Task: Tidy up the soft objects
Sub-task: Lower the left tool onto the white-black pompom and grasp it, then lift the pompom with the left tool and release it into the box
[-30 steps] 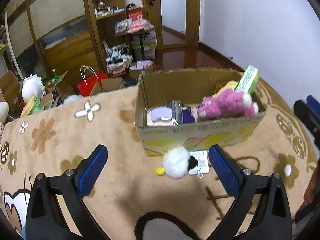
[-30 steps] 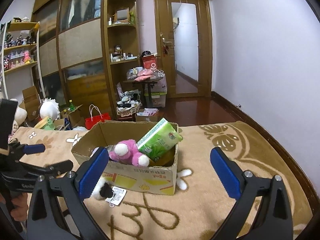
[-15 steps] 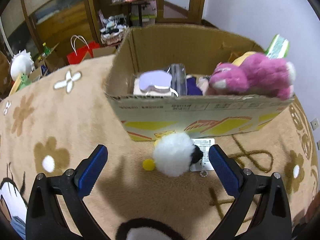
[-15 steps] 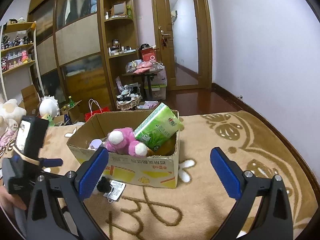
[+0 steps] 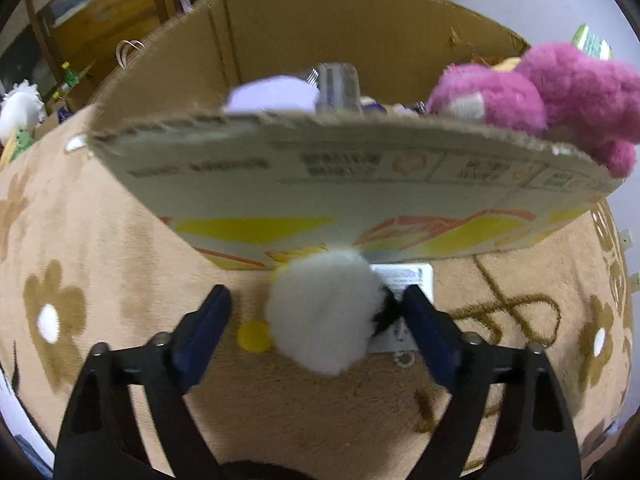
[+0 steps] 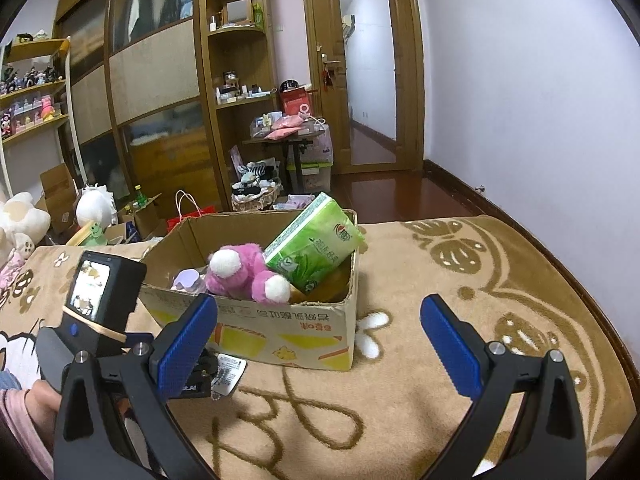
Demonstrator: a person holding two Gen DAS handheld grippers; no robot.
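Straddling the white plush toy (image 5: 326, 314) on the carpet (image 5: 100, 248), the left claw (image 5: 316, 316) gapes half open, its right finger at the toy's dark end. The right claw (image 6: 318, 334) hangs wide, empty. Behind the toy, the cardboard box (image 6: 280, 332) holds a pink bear (image 6: 244, 272) and a green tissue pack (image 6: 316, 248).

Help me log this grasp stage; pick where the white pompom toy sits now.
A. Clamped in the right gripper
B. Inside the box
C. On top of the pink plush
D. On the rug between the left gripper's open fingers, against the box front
D: the pompom toy lies on the rug between the open left gripper's fingers, at the box front.
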